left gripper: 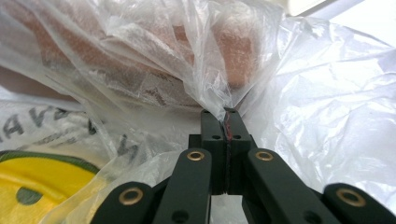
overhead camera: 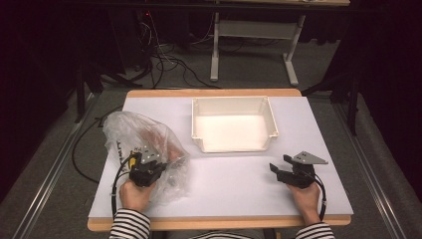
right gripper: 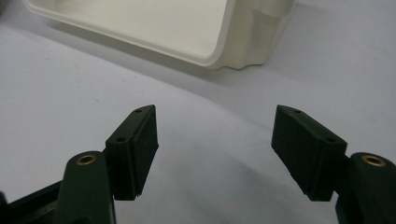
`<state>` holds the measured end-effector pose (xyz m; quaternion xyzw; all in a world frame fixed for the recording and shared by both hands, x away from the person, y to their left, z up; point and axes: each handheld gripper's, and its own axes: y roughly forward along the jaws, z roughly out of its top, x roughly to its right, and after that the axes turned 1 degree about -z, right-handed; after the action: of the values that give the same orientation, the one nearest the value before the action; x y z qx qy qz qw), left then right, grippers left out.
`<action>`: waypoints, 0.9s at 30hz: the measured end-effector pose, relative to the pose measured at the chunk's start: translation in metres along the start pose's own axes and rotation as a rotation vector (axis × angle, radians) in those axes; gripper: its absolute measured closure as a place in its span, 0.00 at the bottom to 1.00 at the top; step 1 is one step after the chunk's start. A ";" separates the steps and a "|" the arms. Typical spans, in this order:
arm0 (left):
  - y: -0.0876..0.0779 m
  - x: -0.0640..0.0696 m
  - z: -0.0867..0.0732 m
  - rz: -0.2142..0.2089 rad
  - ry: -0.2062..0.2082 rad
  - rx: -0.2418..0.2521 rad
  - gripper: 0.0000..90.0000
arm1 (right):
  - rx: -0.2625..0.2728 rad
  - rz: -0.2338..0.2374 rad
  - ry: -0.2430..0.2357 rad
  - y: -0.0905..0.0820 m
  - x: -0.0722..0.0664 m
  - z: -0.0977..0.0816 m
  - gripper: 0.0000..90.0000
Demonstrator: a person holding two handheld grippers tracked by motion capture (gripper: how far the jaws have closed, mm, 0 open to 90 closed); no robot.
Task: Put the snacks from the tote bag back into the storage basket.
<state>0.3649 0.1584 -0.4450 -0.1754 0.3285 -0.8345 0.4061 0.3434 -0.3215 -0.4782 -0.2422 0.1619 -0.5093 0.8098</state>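
Now, left gripper pinching fold of clear plastic bag, brown items inside; right gripper jaws spread wide, nothing btwn, resting near white bin

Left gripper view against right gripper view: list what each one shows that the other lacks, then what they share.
Left gripper view: the left claw is shut on a fold of the clear plastic bag; brownish contents and a yellow item show through the film.

Right gripper view: the right claw stands open with nothing between its jaws, above the bare white table, the cream bin's near corner ahead.

Shared: each looks along its own two black jaws, and a sliver of the bin appears in the left gripper view's top edge too.
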 end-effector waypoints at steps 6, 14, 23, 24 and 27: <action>-0.003 0.002 0.001 0.064 0.030 0.015 0.98 | 0.002 0.000 -0.003 0.000 0.000 0.000 0.35; 0.000 -0.019 -0.004 0.282 -0.052 -0.072 0.41 | 0.000 -0.001 -0.007 0.000 0.000 0.000 0.35; 0.019 -0.041 -0.018 0.202 -0.214 -0.133 0.32 | -0.006 -0.001 -0.006 0.000 -0.001 0.000 0.35; 0.019 -0.040 -0.018 0.201 -0.214 -0.126 0.33 | -0.007 -0.001 -0.005 0.000 -0.001 0.000 0.35; 0.020 -0.038 -0.017 0.190 -0.203 -0.119 0.40 | -0.007 -0.002 -0.008 0.001 -0.001 0.000 0.35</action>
<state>0.3896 0.1865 -0.4716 -0.2507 0.3496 -0.7494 0.5033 0.3436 -0.3206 -0.4782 -0.2473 0.1601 -0.5087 0.8090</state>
